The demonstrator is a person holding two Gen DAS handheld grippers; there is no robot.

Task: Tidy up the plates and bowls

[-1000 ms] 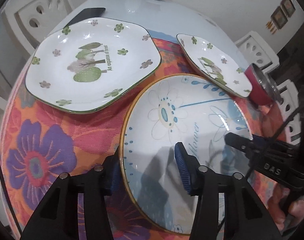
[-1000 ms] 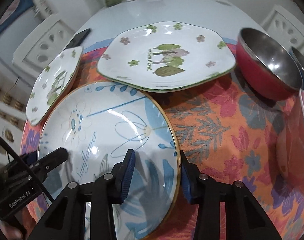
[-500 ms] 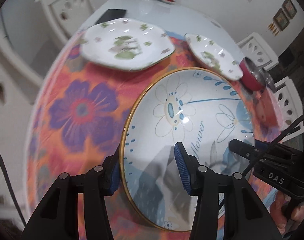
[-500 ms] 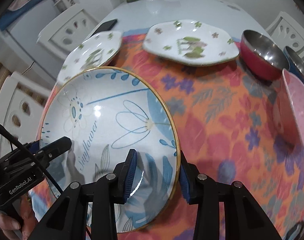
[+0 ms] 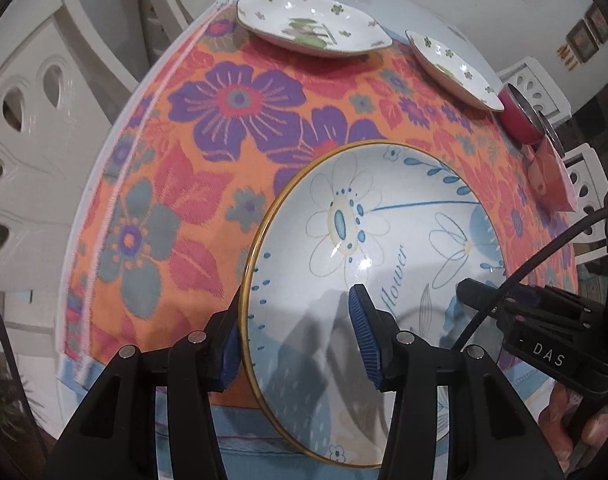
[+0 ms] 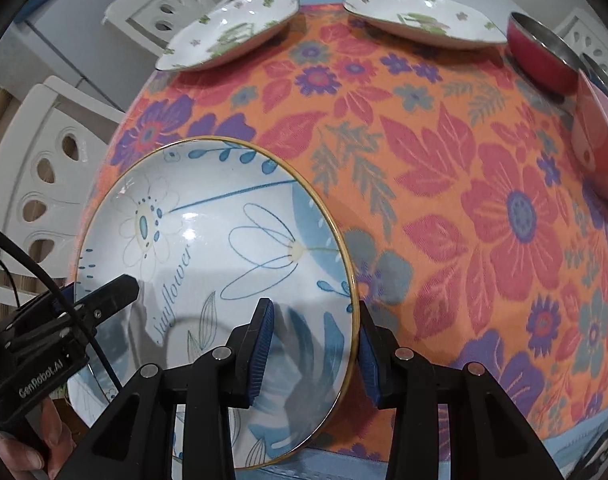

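Each tool has its jaws narrowed onto the rim of one dish, the sunflower plate [image 5: 383,240]. The left tool [image 5: 296,340] pinches the plate's left edge, one pad under the gold rim and one on the painted face. The right tool [image 6: 313,344] does the same on the opposite edge. The plate is carried between the two, spanning the gap from one tool to the other. It sits directly under and ahead of both, over the near edge of the worktop [image 5: 403,4] and its floral cloth [image 6: 463,200]. It looks clear of the cloth, though how far cannot be told.

The plate is round, so it has no long axis. The line that matters runs from tool to tool across its width, and both must travel together to keep it level.

Everything else lies ahead of the tools, well apart from the held plate. I count three plates: the one in hand, a larger green-flowered plate [image 5: 311,28], and a smaller green-flowered plate [image 5: 451,64] just beside it. The left tool is nearer the larger one.

The bowls lie ahead and to the right, nearer the right tool. There is a red bowl [image 6: 539,56] and a pink bowl [image 6: 595,140]. A metal rim behind the red bowl may be a third.

Judging by the task, the plate probably belongs with the other plates, straight ahead.
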